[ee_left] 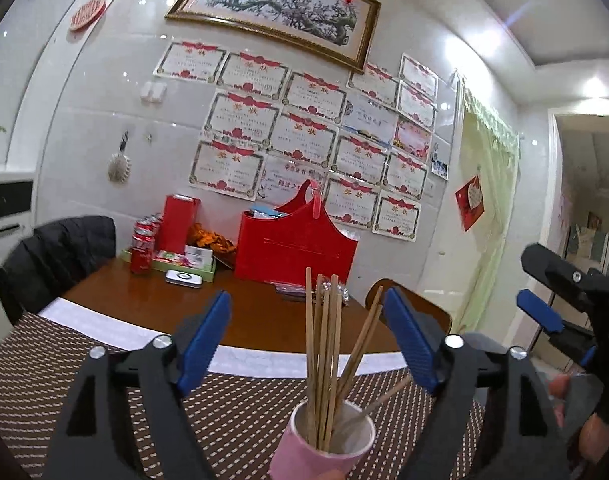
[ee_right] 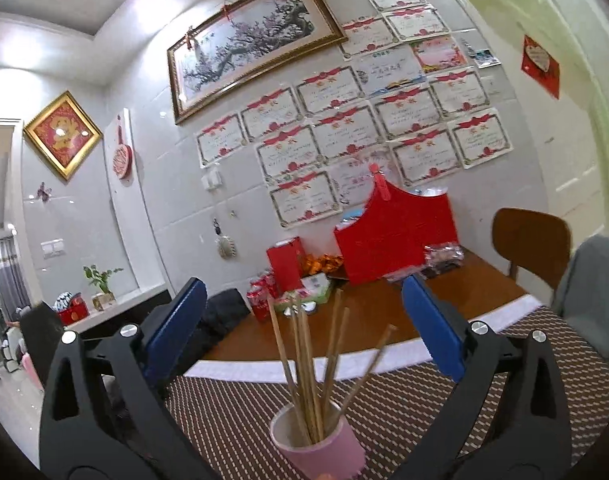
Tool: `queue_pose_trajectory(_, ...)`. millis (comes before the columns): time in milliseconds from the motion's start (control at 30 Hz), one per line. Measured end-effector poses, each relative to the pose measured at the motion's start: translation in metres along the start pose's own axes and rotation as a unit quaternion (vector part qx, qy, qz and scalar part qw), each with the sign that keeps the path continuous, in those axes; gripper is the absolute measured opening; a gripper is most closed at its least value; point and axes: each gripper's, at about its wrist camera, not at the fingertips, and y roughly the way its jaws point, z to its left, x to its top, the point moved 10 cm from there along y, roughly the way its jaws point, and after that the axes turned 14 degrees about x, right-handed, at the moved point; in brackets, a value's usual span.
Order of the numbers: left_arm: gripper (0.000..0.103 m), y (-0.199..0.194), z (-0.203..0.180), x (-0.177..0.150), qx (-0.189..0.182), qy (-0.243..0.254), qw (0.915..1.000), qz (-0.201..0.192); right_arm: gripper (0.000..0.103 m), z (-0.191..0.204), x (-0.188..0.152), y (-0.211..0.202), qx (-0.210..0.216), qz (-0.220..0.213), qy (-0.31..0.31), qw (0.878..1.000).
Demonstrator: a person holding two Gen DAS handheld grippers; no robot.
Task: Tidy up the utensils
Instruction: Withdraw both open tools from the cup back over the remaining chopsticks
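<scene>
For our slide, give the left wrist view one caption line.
Open left gripper hovers above a pink cup of wooden chopsticks on a woven placemat.

Chopsticks (ee_right: 304,364) upright in pink cup (ee_right: 324,448)

In the lower centre of the frame the pink cup (ee_left: 324,448) stood on the woven mat (ee_left: 64,380), with chopsticks (ee_left: 324,352) fanning upward as the nearest obstacle. The mat to either side lay free. Behind, bare desk (ee_left: 264,316) stayed open before the red basket (ee_left: 296,248) and cans (ee_left: 142,248) at the wall.
</scene>
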Motion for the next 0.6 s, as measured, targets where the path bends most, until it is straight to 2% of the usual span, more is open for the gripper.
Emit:
queue_pose_trajectory(167,0.08,-0.031,0.006,-0.006,0.021,0.03,0.999,0.026,0.097,-0.002,-0.018,-0.027,-0.016,0.062,0.013,0.998)
queue_pose_trajectory(400,0.08,-0.065,0.018,-0.047,0.058,0.074,0.9909,0.096,0.097,-0.009,-0.074,-0.057,-0.04,0.165,0.037,0.985)
queue_pose_trajectory(600,0.08,-0.078,0.027,-0.102,0.087,0.106,0.9748,0.176,0.097,-0.018,-0.121,-0.074,-0.054,0.224,0.071,0.97)
